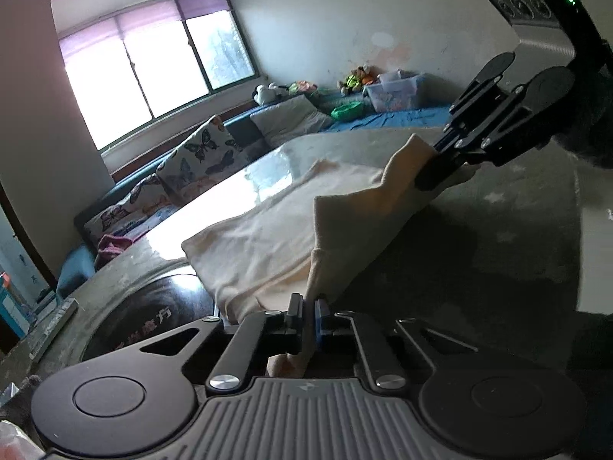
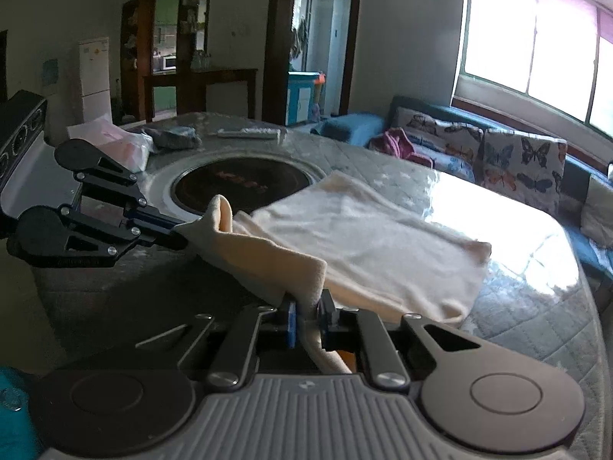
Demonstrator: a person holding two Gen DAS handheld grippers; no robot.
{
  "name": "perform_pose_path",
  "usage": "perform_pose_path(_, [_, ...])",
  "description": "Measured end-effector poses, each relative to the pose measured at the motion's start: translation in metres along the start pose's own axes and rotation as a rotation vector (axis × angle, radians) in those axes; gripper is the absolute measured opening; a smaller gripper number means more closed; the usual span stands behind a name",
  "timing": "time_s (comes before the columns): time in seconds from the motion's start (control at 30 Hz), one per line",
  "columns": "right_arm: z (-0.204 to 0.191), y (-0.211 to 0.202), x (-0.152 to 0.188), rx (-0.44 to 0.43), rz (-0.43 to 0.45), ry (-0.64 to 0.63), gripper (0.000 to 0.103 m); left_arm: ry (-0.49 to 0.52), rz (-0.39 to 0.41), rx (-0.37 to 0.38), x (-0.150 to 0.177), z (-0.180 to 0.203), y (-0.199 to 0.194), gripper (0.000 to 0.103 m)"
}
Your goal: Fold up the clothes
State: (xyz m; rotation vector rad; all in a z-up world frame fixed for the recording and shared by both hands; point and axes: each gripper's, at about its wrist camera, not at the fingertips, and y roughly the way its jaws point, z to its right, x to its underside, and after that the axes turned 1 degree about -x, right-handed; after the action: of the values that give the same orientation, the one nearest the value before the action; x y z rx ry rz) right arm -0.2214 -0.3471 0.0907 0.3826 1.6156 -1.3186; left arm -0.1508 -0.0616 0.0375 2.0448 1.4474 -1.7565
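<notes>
A cream cloth garment (image 1: 268, 237) lies spread on the round grey table (image 1: 498, 230). Its near edge is lifted off the surface between my two grippers. My left gripper (image 1: 309, 322) is shut on one corner of that edge, the fabric pinched between its pads. In the same view the right gripper (image 1: 433, 168) grips the other corner at the upper right. The right wrist view shows my right gripper (image 2: 306, 320) shut on the cream cloth (image 2: 364, 245), with the left gripper (image 2: 180, 230) holding the far corner at the left.
A black round hotplate (image 2: 241, 188) is set in the table (image 2: 383, 168) behind the cloth. Plastic bags (image 2: 115, 142), a dark folded cloth (image 2: 176, 136) and a flat white item (image 2: 249, 133) lie at the far edge. A sofa with butterfly cushions (image 2: 517, 161) runs under the window.
</notes>
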Motion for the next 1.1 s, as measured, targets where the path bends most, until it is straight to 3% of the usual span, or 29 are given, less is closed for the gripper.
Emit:
perform_pose_path(0.33, [-0.04, -0.078, 0.005, -0.116, -0.041, -0.034, 0.01, -0.065, 0.011, 0.121, -0.012, 0.024, -0.084, 0.006])
perform_pose_path(0.5, [-0.048, -0.092, 0.002, -0.125, -0.061, -0.06, 0.01, -0.077, 0.013, 0.133, -0.02, 0.023, -0.091, 0.006])
perform_pose_path(0.8, [-0.01, -0.063, -0.035, -0.082, -0.012, -0.039, 0.01, -0.176, 0.051, 0.067, -0.048, -0.019, -0.042, 0.005])
perform_pose_path(1.1, [0.054, 0.029, -0.076, -0.022, -0.098, -0.029, 0.01, -0.222, -0.03, -0.022, -0.064, -0.06, 0.063, 0.005])
